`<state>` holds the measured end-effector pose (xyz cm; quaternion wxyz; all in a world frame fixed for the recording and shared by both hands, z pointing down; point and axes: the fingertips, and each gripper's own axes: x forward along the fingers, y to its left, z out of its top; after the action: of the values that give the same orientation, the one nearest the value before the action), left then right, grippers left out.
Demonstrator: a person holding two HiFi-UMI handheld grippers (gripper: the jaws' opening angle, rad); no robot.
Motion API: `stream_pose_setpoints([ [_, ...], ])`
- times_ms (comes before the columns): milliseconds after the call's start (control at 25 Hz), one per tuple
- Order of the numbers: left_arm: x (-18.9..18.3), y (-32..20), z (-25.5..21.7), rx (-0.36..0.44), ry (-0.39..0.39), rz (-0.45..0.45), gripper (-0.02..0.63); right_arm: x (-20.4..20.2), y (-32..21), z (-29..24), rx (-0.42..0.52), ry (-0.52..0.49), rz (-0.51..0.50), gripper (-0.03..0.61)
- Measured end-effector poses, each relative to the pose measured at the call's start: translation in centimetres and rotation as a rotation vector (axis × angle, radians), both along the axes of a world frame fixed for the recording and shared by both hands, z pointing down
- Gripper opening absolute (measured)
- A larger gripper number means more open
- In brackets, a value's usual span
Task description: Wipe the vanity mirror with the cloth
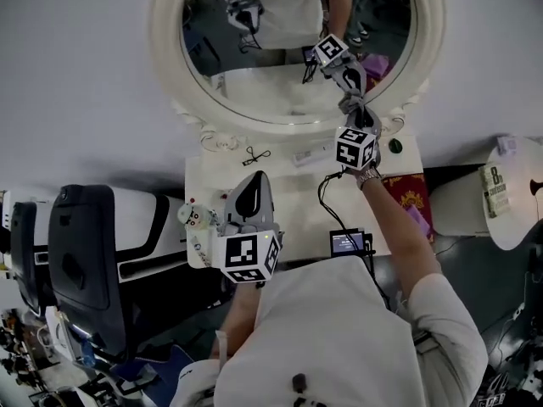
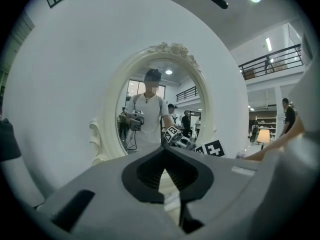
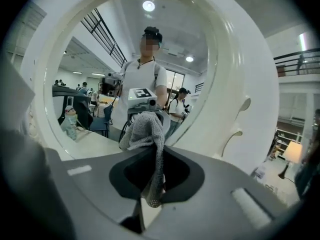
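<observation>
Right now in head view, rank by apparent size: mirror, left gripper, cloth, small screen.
1. mirror
2. left gripper, though it is nearest the camera
3-4. small screen and cloth look alike; not ranked.

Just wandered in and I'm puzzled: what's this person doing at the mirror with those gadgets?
A person is cleaning a vanity mirror with a handheld gripper in each hand. The right gripper is clamped on a grey cloth and holds it at the lower right of the glass, seemingly against it. The left gripper is shut and empty, hanging back over the white vanity table.
</observation>
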<state>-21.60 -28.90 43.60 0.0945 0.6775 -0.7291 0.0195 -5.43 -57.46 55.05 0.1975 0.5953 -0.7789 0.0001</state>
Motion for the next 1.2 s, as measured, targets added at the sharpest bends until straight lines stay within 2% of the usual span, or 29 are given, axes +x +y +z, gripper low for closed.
stream_pose_setpoints([
  [120,1.4,-1.3,-0.2,0.022,0.012,0.073,0.003,1.7,1.0,-2.2,0.017,-0.085,-0.006,0.032],
  [240,2.7,-2.1,-0.3,0.044,0.024,0.141,0.003,2.4,4.3,-3.8,0.023,-0.229,-0.098,0.034],
  [320,2.9,-2.2,-0.1,0.054,0.035,0.171,0.003,2.5,7.3,-4.6,0.034,-0.289,-0.172,0.032],
  [440,2.8,-1.9,0.5,0.060,0.054,0.203,0.003,2.9,12.0,-5.4,0.047,-0.332,-0.233,0.034],
  [720,4.4,0.4,2.8,0.079,0.066,0.300,0.003,4.2,22.1,-8.3,0.061,-0.477,-0.292,0.034],
  [920,7.3,3.0,4.9,0.068,0.070,0.387,0.003,4.8,27.1,-8.9,0.061,-0.491,-0.327,0.034],
  [1080,9.3,5.1,5.3,0.071,0.068,0.402,0.003,5.6,29.5,-9.1,0.029,-0.575,-0.337,0.034],
  [1200,9.8,6.8,5.4,0.075,0.055,0.356,0.003,5.9,31.4,-8.6,0.006,-0.633,-0.364,0.032],
])
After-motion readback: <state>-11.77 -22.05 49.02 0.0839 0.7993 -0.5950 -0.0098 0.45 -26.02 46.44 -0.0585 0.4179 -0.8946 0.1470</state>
